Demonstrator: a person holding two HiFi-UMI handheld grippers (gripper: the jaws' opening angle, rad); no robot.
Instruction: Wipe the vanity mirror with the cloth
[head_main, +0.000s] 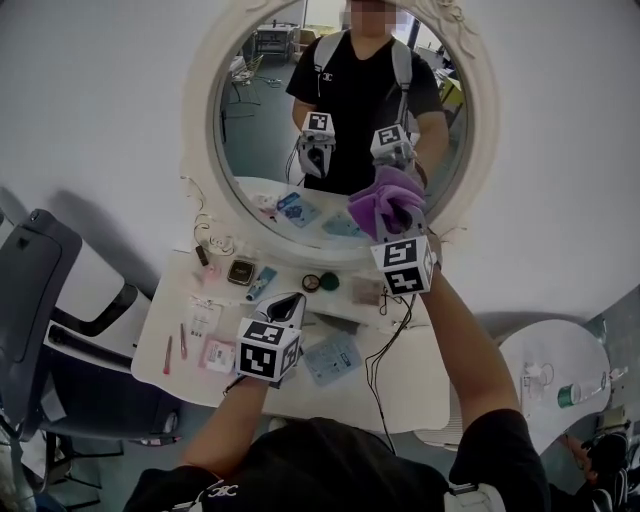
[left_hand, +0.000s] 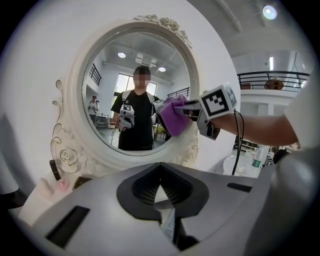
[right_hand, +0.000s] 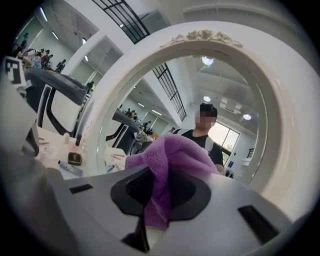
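Purple terry cloth (head_main: 385, 198), soft and bunched, is pinched between the closed jaws of the right gripper (head_main: 398, 222). It lies against the glass of the round vanity mirror (head_main: 262, 140), near its lower right rim. The mirror's white frame is moulded with roses and scrolls. The right forearm stretches up and forward, with its marker cube facing the head camera. The left gripper (head_main: 289, 303) hovers lower, over the white desk (head_main: 400, 385), jaws together with nothing between them, pointing toward the mirror, arm bent. Small cosmetics (head_main: 240, 272) and flat packets lie scattered on the desk by the mirror's foot.
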